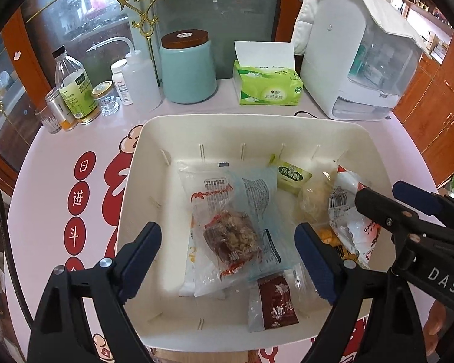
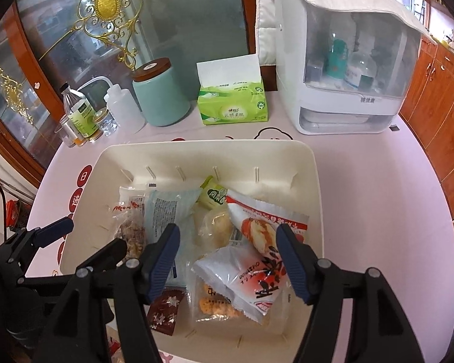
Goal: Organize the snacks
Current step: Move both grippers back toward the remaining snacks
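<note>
Grippers both hang over a cream bin, pointing steeply down into it. Left gripper (image 1: 228,257), in the lower middle of its own view, has its jaws spread wide with nothing pinched; a clear packet of dark nutty cake (image 1: 231,237) lies flat on the bin floor between them, untouched. Right gripper (image 2: 227,260) is likewise spread and empty, straddling a red and white snack packet (image 2: 257,278) that rests on a pile of others.

The cream bin (image 1: 257,127) sits on a pink surface (image 1: 45,199) and holds all the visible snacks in a loose heap, including a small green packet (image 1: 293,175) at the back and a brown sachet (image 1: 277,301) near the front.

Judging by this, a drop into the bin looks finished. Next would come lifting both grippers clear to fetch more snacks, if any remain outside.
</note>
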### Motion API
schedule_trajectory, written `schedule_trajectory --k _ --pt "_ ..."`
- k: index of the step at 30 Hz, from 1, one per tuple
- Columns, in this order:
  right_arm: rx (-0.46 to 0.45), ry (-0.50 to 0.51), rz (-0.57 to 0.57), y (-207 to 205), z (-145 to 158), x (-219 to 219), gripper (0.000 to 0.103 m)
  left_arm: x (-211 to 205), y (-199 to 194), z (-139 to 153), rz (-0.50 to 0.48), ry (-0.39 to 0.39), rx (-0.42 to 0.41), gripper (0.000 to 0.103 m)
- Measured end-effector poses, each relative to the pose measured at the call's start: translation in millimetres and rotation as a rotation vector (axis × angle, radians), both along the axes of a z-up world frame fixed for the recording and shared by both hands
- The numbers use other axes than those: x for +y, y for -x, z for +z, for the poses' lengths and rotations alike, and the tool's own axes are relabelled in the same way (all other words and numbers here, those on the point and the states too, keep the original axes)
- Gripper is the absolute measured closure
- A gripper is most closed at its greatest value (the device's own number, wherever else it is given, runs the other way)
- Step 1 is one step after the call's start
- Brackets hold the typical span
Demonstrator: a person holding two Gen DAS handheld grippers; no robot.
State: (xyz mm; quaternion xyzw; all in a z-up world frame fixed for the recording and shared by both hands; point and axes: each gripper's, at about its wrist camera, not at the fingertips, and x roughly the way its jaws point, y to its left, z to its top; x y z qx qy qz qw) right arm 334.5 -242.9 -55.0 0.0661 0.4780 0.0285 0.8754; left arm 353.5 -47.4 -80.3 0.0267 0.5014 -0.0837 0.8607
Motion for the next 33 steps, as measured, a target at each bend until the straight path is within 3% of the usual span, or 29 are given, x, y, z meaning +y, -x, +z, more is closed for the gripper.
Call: schedule_trajectory --k 20,33 --pt "-0.019 -0.04 0.015 29 24 -2 0.036 4 32 32 -0.007 -0.008 -0.043 0.014" --pt "-0.088 -0.033 0.036 68 61 -12 0.036 38 74 95 0.017 -0.021 -0.148 0.014"
